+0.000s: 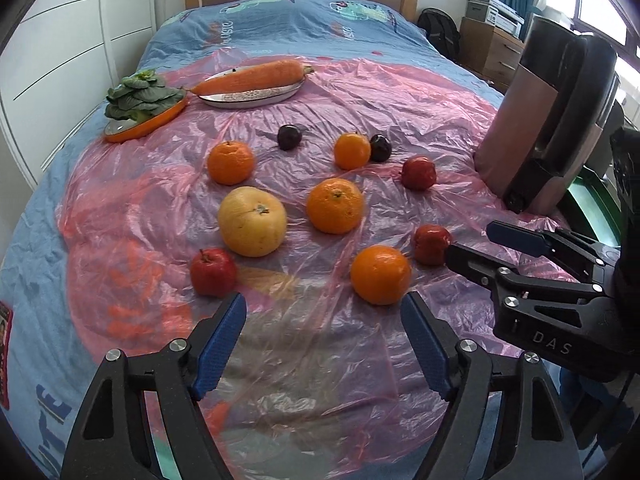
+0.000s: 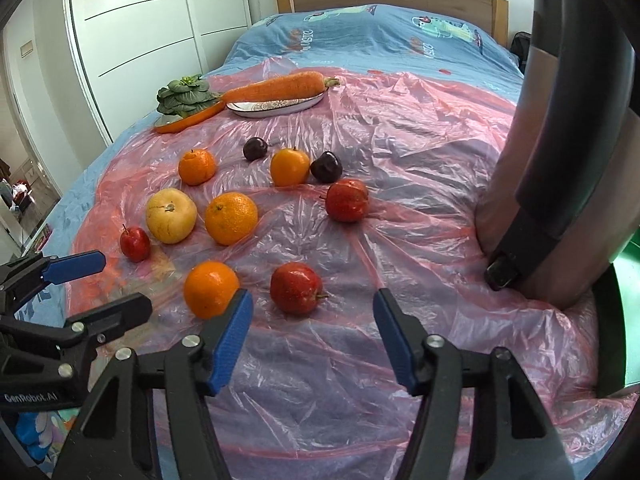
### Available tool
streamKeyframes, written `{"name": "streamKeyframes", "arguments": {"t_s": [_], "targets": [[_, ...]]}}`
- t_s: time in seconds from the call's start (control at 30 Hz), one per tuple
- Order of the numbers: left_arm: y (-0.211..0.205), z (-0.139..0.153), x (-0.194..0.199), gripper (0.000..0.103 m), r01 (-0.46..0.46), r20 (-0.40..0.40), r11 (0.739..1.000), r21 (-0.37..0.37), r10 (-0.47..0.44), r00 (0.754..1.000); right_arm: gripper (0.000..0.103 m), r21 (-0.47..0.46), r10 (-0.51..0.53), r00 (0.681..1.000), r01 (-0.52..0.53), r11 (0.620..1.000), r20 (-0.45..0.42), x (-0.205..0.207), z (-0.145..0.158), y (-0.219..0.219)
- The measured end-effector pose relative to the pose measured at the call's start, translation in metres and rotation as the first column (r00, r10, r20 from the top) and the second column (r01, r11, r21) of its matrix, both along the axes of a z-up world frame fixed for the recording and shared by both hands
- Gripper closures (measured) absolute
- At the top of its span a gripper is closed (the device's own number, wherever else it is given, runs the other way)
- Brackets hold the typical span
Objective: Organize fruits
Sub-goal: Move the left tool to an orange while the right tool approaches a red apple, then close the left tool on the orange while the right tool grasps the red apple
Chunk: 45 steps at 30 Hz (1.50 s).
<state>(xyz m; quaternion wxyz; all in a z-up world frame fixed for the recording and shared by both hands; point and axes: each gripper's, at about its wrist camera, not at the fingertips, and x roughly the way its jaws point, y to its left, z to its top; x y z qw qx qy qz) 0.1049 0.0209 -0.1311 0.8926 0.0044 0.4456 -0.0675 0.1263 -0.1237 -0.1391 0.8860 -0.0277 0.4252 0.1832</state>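
Fruit lies loose on a pink plastic sheet point(image 1: 320, 360) over a bed: several oranges, the nearest point(image 1: 380, 275) point(image 2: 211, 289), a big yellow fruit point(image 1: 252, 227) point(image 2: 171, 216), three red apples point(image 1: 213, 272) point(image 2: 295, 288) point(image 2: 347, 200) and two dark plums point(image 1: 289, 137) point(image 1: 380, 147). My left gripper point(image 1: 324, 308) is open and empty, just short of the nearest orange. My right gripper point(image 2: 314, 306) is open and empty, just short of a red apple; it also shows in the left wrist view point(image 1: 468, 240).
A carrot point(image 1: 250, 76) lies on an oval plate point(image 1: 256, 98) and leafy greens point(image 1: 138, 96) on an orange dish at the back left. A tall brown container with a dark handle point(image 1: 548, 120) point(image 2: 560, 160) stands at the right. A white wardrobe flanks the bed's left.
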Motion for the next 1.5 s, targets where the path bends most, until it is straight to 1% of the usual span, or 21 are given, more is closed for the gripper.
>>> {"name": "streamKeyframes", "arguments": {"t_s": [0.07,0.1,0.13,0.3,0.4,0.43,0.47,0.5,0.53,0.57,0.6,0.63,0.7,0.97,1.17,1.37,1.5], "targets": [[-0.01,-0.005,0.004,0.032,0.025,-0.008,1.0,0.008,-0.025,1.0,0.018,-0.002,0.008,1.0,-0.008,1.0,-0.009,0.005,-0.003,0.0],[-0.013,-0.008,0.006,0.037,0.035,-0.015,0.999,0.007,-0.034,0.999,0.021,0.002,0.011,1.0,-0.011,1.0,-0.013,0.007,-0.004,0.0],[-0.016,-0.011,0.009,0.04,0.041,-0.023,0.999,0.006,-0.041,0.999,0.031,0.006,0.016,1.0,-0.016,1.0,-0.018,0.009,-0.005,0.0],[-0.025,-0.021,0.018,0.041,0.061,-0.036,0.998,0.019,-0.06,0.998,0.032,0.024,0.064,0.997,-0.063,0.998,-0.049,0.017,-0.012,0.005],[-0.027,-0.026,0.022,0.044,0.074,-0.042,0.997,0.03,-0.073,0.996,0.033,0.029,0.088,0.993,-0.086,0.996,-0.073,0.022,-0.016,0.01],[-0.027,-0.028,0.024,0.047,0.077,-0.043,0.997,0.03,-0.076,0.996,0.033,0.029,0.09,0.993,-0.088,0.996,-0.08,0.024,-0.018,0.011],[-0.028,-0.029,0.026,0.048,0.083,-0.046,0.996,0.029,-0.082,0.996,0.035,0.029,0.09,0.992,-0.088,0.996,-0.09,0.026,-0.019,0.012],[-0.029,-0.03,0.028,0.052,0.089,-0.049,0.995,0.033,-0.088,0.995,0.038,0.029,0.09,0.991,-0.088,0.996,-0.1,0.028,-0.021,0.013],[-0.031,-0.032,0.029,0.056,0.098,-0.05,0.994,0.042,-0.096,0.994,0.046,0.029,0.09,0.99,-0.087,0.996,-0.112,0.029,-0.023,0.014],[-0.034,-0.033,0.03,0.058,0.107,-0.049,0.993,0.056,-0.104,0.993,0.051,0.026,0.089,0.989,-0.086,0.996,-0.12,0.031,-0.025,0.015],[-0.036,-0.034,0.031,0.062,0.115,-0.047,0.991,0.07,-0.112,0.993,0.053,0.02,0.089,0.988,-0.087,0.996,-0.124,0.031,-0.026,0.016],[-0.039,-0.035,0.032,0.065,0.122,-0.046,0.989,0.079,-0.118,0.992,0.053,0.017,0.089,0.988,-0.088,0.996,-0.128,0.032,-0.027,0.017],[-0.042,-0.037,0.034,0.068,0.123,-0.046,0.988,0.091,-0.119,0.992,0.054,0.011,0.091,0.987,-0.09,0.996,-0.136,0.032,-0.028,0.017],[-0.043,-0.041,0.032,0.069,0.113,-0.009,0.988,0.107,-0.112,0.994,0.055,-0.022,0.095,0.984,-0.099,0.995,-0.149,0.032,-0.031,0.019],[-0.038,-0.036,0.03,0.069,0.111,-0.002,0.991,0.071,-0.111,0.994,0.056,-0.041,0.072,0.986,-0.079,0.996,-0.149,0.033,-0.026,0.022],[-0.031,-0.025,0.026,0.069,0.099,0.01,0.995,0.023,-0.099,0.995,0.057,-0.071,0.046,0.991,-0.055,0.996,-0.122,0.028,-0.012,0.026],[-0.025,-0.017,0.021,0.069,0.092,0.021,0.996,0.002,-0.092,0.996,0.057,-0.072,0.03,0.994,-0.038,0.997,-0.108,0.024,-0.001,0.026]]}}
